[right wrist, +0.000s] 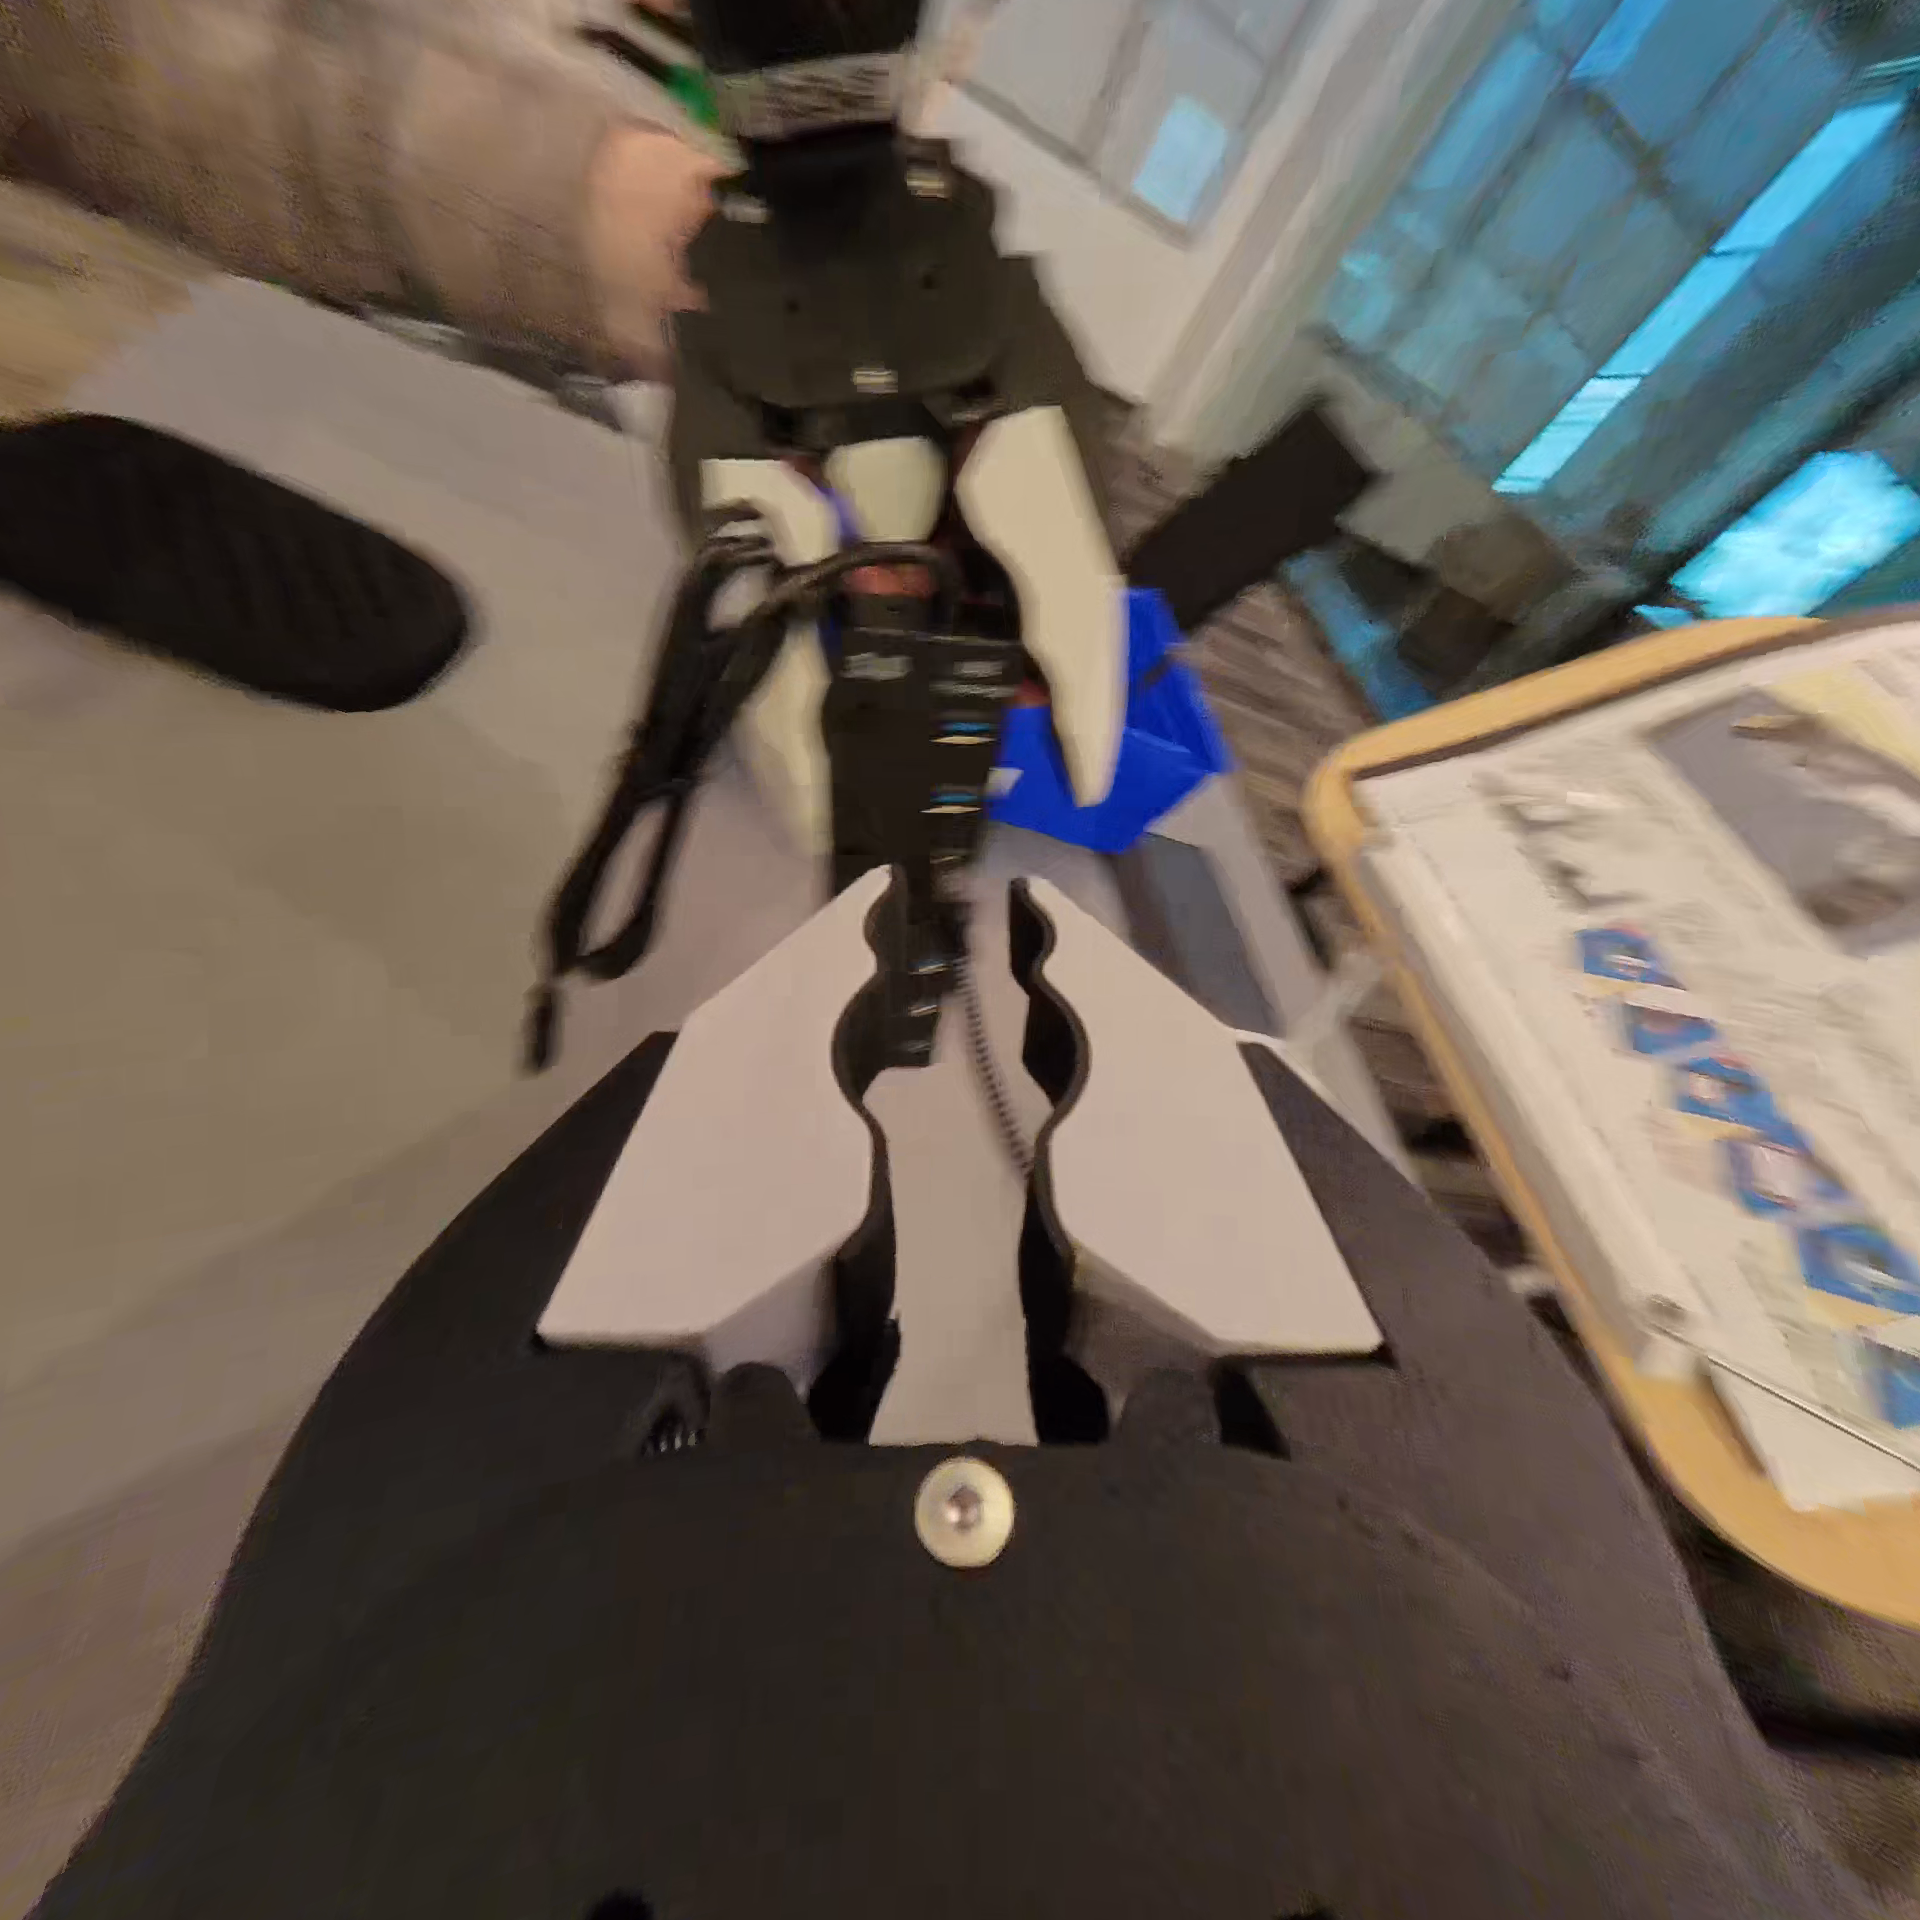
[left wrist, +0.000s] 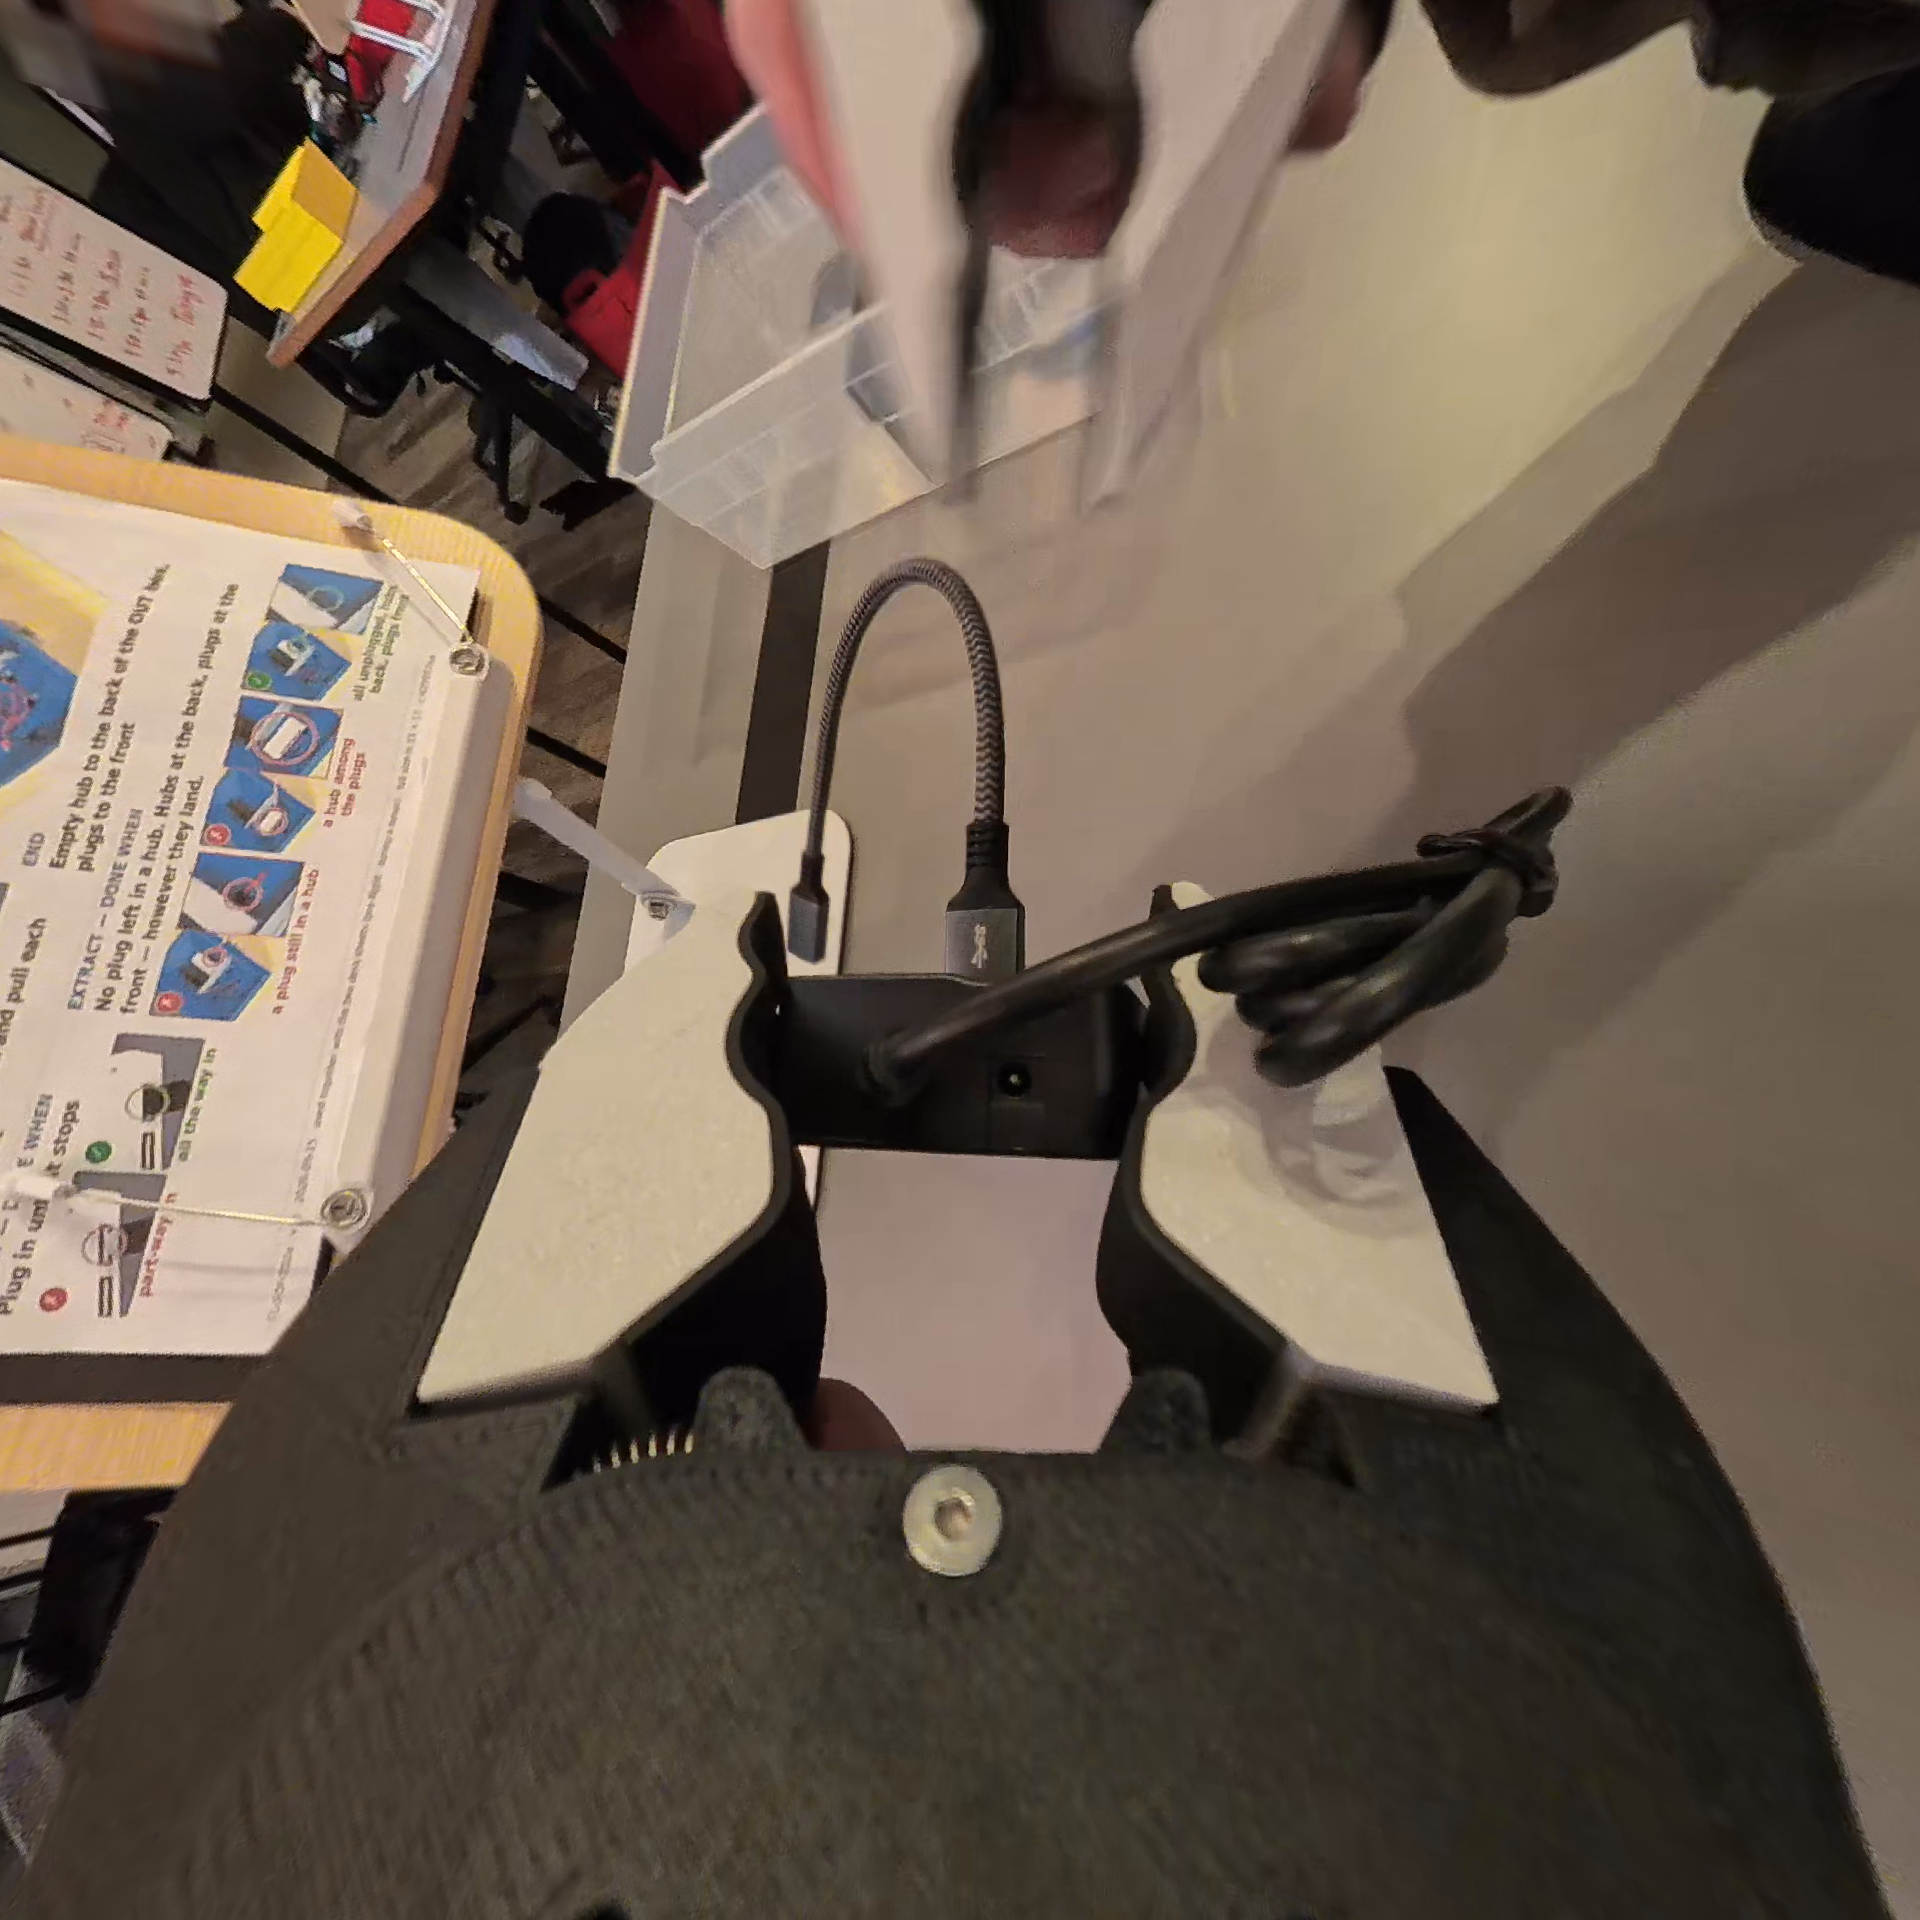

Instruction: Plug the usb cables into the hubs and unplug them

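Black hub (left wrist: 951, 1065) clamped in left gripper (left wrist: 961, 1049) jaws | right gripper (right wrist: 951, 935) jaws apart | clear bin (left wrist: 790, 416): contents blurred, perhaps cables

A pale grey tabletop (left wrist: 1455, 540) is filling most of the left wrist view, with soft shadows lying across it. Beside the tabletop, a wooden board (left wrist: 509, 665) with rounded corners is carrying a printed sheet (left wrist: 208, 935) pinned under wires. Beyond the tabletop's far edge, a clear plastic bin (left wrist: 748, 416) is sitting, and past it dark wood floor (left wrist: 436, 468), black desk legs and a stack of yellow blocks (left wrist: 296, 234) are showing. In the right wrist view, blurred windows (right wrist: 1662, 260) are glowing blue above the wooden board.
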`<state>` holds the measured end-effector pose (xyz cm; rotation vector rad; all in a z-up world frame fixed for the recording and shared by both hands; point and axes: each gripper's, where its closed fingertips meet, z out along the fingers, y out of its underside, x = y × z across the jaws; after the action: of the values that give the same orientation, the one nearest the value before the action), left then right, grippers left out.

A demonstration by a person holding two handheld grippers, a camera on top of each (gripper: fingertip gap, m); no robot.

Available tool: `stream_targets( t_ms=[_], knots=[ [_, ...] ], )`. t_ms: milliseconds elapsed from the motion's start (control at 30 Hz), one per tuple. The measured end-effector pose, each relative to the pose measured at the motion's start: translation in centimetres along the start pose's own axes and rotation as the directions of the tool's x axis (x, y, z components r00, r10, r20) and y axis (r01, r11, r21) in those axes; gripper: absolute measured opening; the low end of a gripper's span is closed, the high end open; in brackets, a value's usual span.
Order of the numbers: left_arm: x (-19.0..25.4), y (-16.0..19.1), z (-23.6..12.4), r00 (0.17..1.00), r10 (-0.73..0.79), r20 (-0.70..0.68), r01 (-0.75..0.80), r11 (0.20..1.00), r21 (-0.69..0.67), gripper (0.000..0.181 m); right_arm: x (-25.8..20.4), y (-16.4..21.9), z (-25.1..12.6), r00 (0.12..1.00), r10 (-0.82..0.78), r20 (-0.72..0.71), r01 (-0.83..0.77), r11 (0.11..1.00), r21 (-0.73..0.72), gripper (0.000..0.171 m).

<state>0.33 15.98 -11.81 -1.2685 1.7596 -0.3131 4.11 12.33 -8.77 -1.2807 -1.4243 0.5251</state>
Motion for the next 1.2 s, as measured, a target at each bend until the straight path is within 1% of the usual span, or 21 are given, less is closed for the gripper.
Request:
stream_targets(
  t_ms=[33, 67, 133, 200, 233, 267, 300, 333, 367, 400, 433, 467, 500, 567, 667, 767, 900, 1000, 1133, 1167, 1200],
  knots=[
    [-0.2, 0.1, -0.2, 1.0, -0.007, 0.005, 0.007, 1.0, 0.001, 0.066, -1.9, 0.4, -0.6, 0.991, 0.036, 0.132, -0.035, 0.999, -0.012, 0.015],
    [-0.4, 0.1, -0.4, 1.0, -0.015, 0.009, 0.015, 1.0, 0.006, 0.066, -3.2, 1.0, -1.0, 0.973, 0.068, 0.22, -0.062, 0.997, -0.034, 0.02],
    [-0.9, -0.1, -0.8, 0.999, -0.036, 0.015, 0.035, 0.999, 0.02, 0.066, -3.5, 2.2, -0.3, 0.969, 0.082, 0.235, -0.071, 0.996, -0.053, 0.022],
    [-1.5, -0.5, -1.1, 0.998, -0.062, 0.025, 0.061, 0.997, 0.046, 0.066, -4.3, 4.2, 1.4, 0.949, 0.146, 0.279, -0.123, 0.987, -0.099, 0.033],
    [-1.7, -0.9, -1.3, 0.997, -0.079, 0.024, 0.077, 0.995, 0.061, 0.066, -4.6, 5.3, 2.5, 0.941, 0.171, 0.293, -0.143, 0.983, -0.114, 0.036],
    [-1.9, -1.2, -1.5, 0.996, -0.089, 0.026, 0.087, 0.993, 0.077, 0.066, -4.7, 6.2, 3.6, 0.938, 0.185, 0.293, -0.159, 0.981, -0.11, 0.039],
    [-2.0, -1.6, -1.7, 0.995, -0.097, 0.027, 0.094, 0.991, 0.092, 0.066, -3.9, 6.6, 4.8, 0.951, 0.194, 0.242, -0.18, 0.98, -0.079, 0.042],
    [-2.0, -2.0, -1.8, 0.994, -0.107, 0.019, 0.105, 0.989, 0.107, 0.066, -2.2, 6.4, 5.6, 0.965, 0.215, 0.152, -0.217, 0.976, -0.007, 0.04],
    [-1.9, -2.3, -1.9, 0.993, -0.114, 0.007, 0.112, 0.987, 0.118, 0.066, -0.6, 5.3, 5.9, 0.962, 0.259, 0.093, -0.268, 0.957, 0.109, 0.034],
    [-1.7, -2.6, -1.9, 0.993, -0.117, 0.001, 0.116, 0.985, 0.128, 0.066, 0.2, 4.1, 5.6, 0.952, 0.294, 0.082, -0.305, 0.927, 0.218, 0.032],
    [-1.6, -2.8, -1.8, 0.993, -0.121, -0.007, 0.121, 0.984, 0.133, 0.066, 0.7, 3.2, 5.3, 0.951, 0.302, 0.06, -0.306, 0.911, 0.277, 0.032],
    [-1.4, -3.0, -1.7, 0.992, -0.122, -0.017, 0.124, 0.983, 0.135, 0.066, 1.3, 2.7, 4.9, 0.953, 0.301, 0.022, -0.292, 0.904, 0.311, 0.031],
    [-1.4, -3.2, -1.5, 0.992, -0.124, -0.022, 0.125, 0.982, 0.14, 0.066, 1.6, 2.0, 4.5, 0.951, 0.31, 0.02, -0.297, 0.89, 0.345, 0.028],
    [-1.1, -3.5, -1.2, 0.991, -0.125, -0.04, 0.13, 0.981, 0.143, 0.066, 1.7, 1.4, 4.1, 0.942, 0.333, 0.043, -0.324, 0.867, 0.38, 0.028],
    [-0.8, -4.0, -0.8, 0.992, -0.113, -0.063, 0.121, 0.982, 0.147, 0.066, 1.5, 1.0, 3.9, 0.952, 0.304, 0.041, -0.295, 0.872, 0.392, 0.024],
    [-0.4, -4.5, -0.6, 0.99, -0.112, -0.088, 0.125, 0.98, 0.154, 0.066, 1.2, 0.9, 3.8, 0.969, 0.248, 0.022, -0.238, 0.898, 0.371, 0.015],
    [0.2, -4.5, -0.5, 0.986, -0.105, -0.128, 0.123, 0.983, 0.139, 0.066, 0.5, 1.1, 4.0, 0.98, 0.198, 0.034, -0.199, 0.929, 0.312, 0.014],
    [0.3, -4.1, -0.5, 0.983, -0.11, -0.144, 0.128, 0.984, 0.121, 0.066, 0.5, 1.3, 4.0, 0.979, 0.201, 0.041, -0.205, 0.935, 0.29, 0.013],
    [0.1, -3.1, -0.4, 0.988, -0.082, -0.133, 0.087, 0.996, 0.034, 0.066, 0.8, 1.6, 4.3, 0.975, 0.22, 0.019, -0.217, 0.939, 0.268, 0.014],
    [0.3, -2.5, -0.3, 0.988, -0.065, -0.141, 0.064, 0.998, -0.014, 0.069, 0.8, 1.8, 4.5, 0.976, 0.215, 0.012, -0.211, 0.945, 0.249, 0.013],
    [0.6, -2.0, -0.3, 0.987, -0.047, -0.151, 0.039, 0.997, -0.061, 0.076, 0.7, 2.0, 4.6, 0.979, 0.203, 0.007, -0.199, 0.953, 0.228, 0.014]
  ],
)
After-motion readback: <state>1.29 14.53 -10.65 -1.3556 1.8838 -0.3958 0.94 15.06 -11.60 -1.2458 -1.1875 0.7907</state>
